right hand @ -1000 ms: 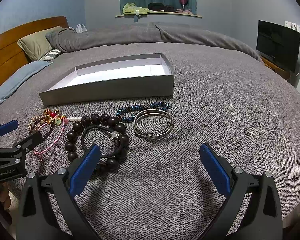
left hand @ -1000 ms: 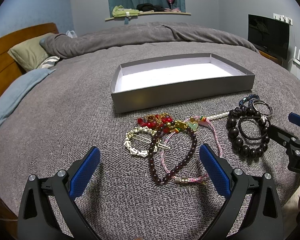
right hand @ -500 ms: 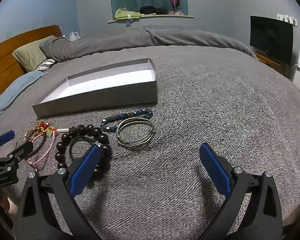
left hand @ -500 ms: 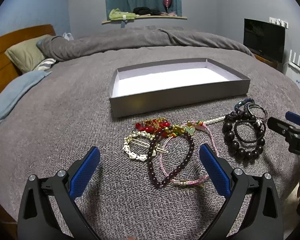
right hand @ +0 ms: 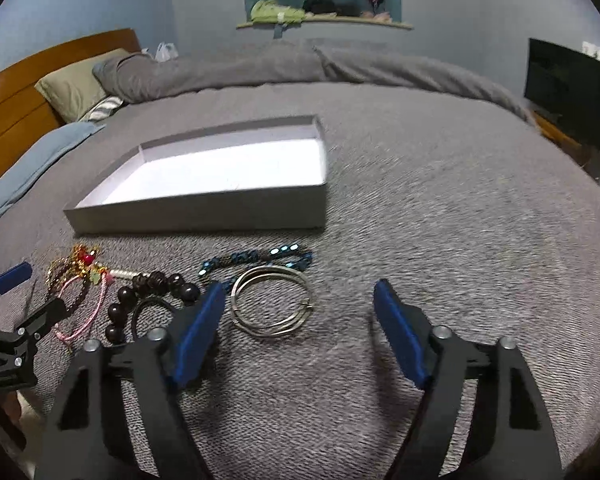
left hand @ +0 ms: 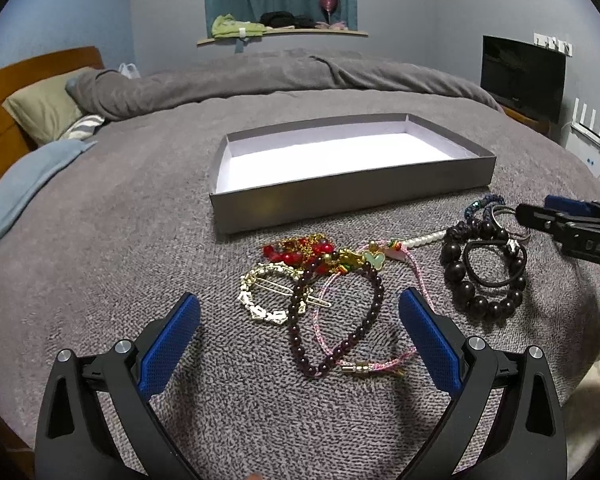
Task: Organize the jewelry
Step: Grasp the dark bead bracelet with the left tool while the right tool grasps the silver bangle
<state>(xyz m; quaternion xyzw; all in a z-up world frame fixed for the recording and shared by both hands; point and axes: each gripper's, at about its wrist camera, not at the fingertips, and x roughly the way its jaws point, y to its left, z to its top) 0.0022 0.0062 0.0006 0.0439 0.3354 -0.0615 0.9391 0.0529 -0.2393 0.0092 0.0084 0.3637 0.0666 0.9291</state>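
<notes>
A grey tray [left hand: 352, 200] with a white floor lies empty on the grey blanket; it also shows in the right wrist view [right hand: 204, 216]. In front of it lies a pile of jewelry: a gold chain bracelet [left hand: 260, 300], a dark red bead bracelet [left hand: 340, 344], a pink cord bracelet [left hand: 380, 364], a big dark bead bracelet [left hand: 480, 300] and silver bangles [right hand: 274, 304] beside a blue bead string [right hand: 256, 258]. My left gripper [left hand: 300, 328] is open and empty above the red bead bracelet. My right gripper [right hand: 298, 312] is open and empty around the bangles.
The bed's wooden headboard [left hand: 28, 76] and a pillow [left hand: 48, 100] are at the far left. A dark screen [left hand: 522, 76] stands at the far right. A folded grey duvet [left hand: 280, 76] lies along the bed's far side.
The right gripper has moved forward and left toward the silver bangles and its jaws have narrowed a little. The left gripper has drawn back slightly.
</notes>
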